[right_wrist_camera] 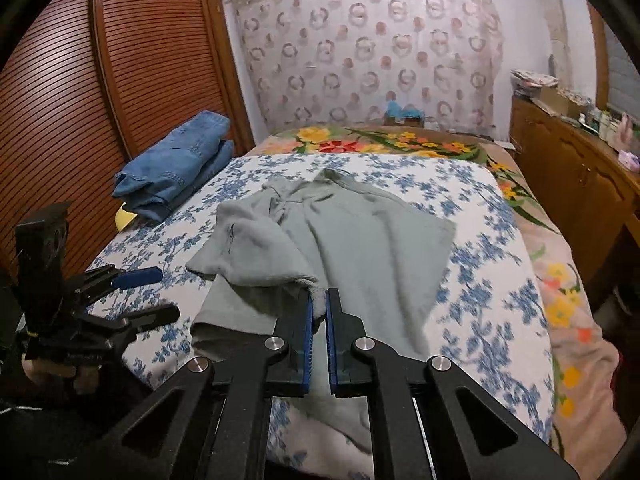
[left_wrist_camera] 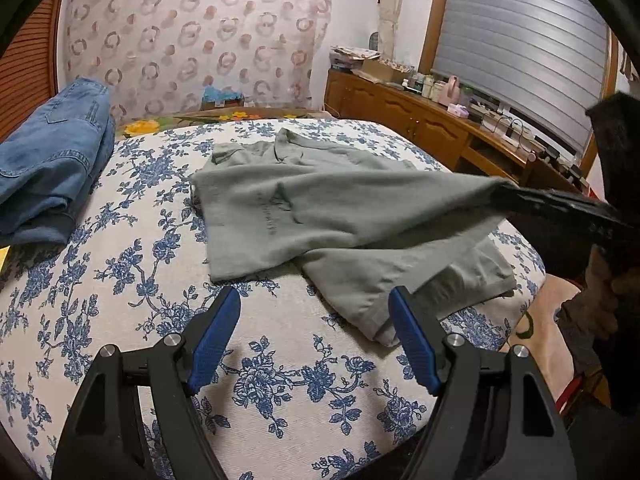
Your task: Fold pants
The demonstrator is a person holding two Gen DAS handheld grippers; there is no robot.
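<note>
Across the middle of the left wrist view, the grey pants [left_wrist_camera: 320, 216] lie rumpled on the floral bed [left_wrist_camera: 120, 280], soft knit, one corner pulled taut to mid right by your right gripper [left_wrist_camera: 508, 196]. Your left gripper [left_wrist_camera: 316, 344] hangs empty, fingers apart.

Low centre in the right wrist view, your right gripper [right_wrist_camera: 319, 320] has its fingers clamped on a hem. You look mid-fold; next, probably lay that corner across and smooth it. Folded jeans [right_wrist_camera: 180, 164] sit upper left.
</note>
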